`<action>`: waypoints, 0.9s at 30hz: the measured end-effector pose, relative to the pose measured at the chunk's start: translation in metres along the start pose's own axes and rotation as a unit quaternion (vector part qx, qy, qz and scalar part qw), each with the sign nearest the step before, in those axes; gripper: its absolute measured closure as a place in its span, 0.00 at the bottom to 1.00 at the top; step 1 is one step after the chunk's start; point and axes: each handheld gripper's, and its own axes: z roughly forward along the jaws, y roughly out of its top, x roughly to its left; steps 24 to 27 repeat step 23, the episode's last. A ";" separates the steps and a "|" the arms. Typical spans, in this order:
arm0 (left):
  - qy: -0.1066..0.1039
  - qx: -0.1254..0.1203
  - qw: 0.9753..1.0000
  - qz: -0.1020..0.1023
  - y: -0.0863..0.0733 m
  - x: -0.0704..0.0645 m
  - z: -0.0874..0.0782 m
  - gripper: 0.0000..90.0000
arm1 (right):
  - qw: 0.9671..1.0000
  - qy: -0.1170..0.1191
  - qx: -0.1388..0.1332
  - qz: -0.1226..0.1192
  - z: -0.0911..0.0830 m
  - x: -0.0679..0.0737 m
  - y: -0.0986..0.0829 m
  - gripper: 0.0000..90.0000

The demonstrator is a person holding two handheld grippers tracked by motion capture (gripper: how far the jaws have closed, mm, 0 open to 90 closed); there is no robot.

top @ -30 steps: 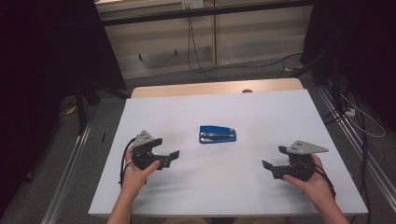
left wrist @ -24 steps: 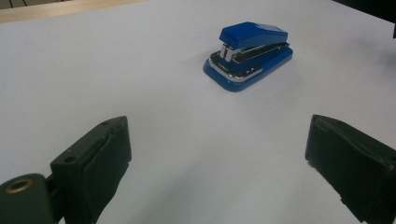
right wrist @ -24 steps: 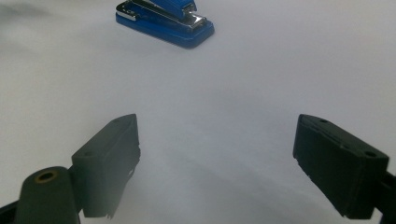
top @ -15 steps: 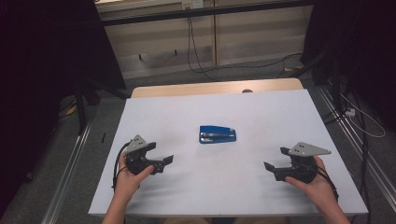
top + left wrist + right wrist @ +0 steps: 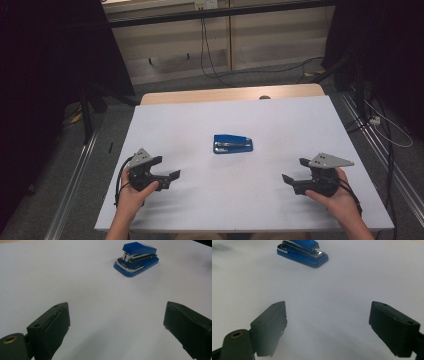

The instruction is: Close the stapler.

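Stapler: a small blue stapler point(image 5: 233, 143) lay flat near the middle of the white table point(image 5: 200, 125), closed, its chrome plate showing, untouched by either tool.
Left gripper: the left gripper point(image 5: 167, 172) sat low over the table's near left part, held in a hand point(image 5: 131, 195), its jaws spread wide with nothing between them; in the left gripper view the stapler point(image 5: 136, 258) lay ahead and well apart, slightly right of centre.
Right gripper: the right gripper point(image 5: 296, 172) hovered at the near right part of the table, gripped by the other hand point(image 5: 340, 197), a grey three-cornered plate on top, jaws likewise wide and empty; in the right gripper view the stapler point(image 5: 303, 251) lay ahead toward the upper left.
Setting: cables point(image 5: 210, 45) trailed across the floor beyond the table's far edge.
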 end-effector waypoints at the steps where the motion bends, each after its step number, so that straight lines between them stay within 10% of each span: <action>1: 0.000 0.000 1.000 -0.003 0.000 0.000 -0.001 0.08 | 1.000 -0.001 0.001 0.000 0.000 0.000 0.000 0.17; 27: 0.010 -0.003 1.000 -0.004 -0.005 0.006 -0.010 0.08 | 1.000 -0.007 -0.003 -0.011 -0.001 -0.002 -0.001 0.17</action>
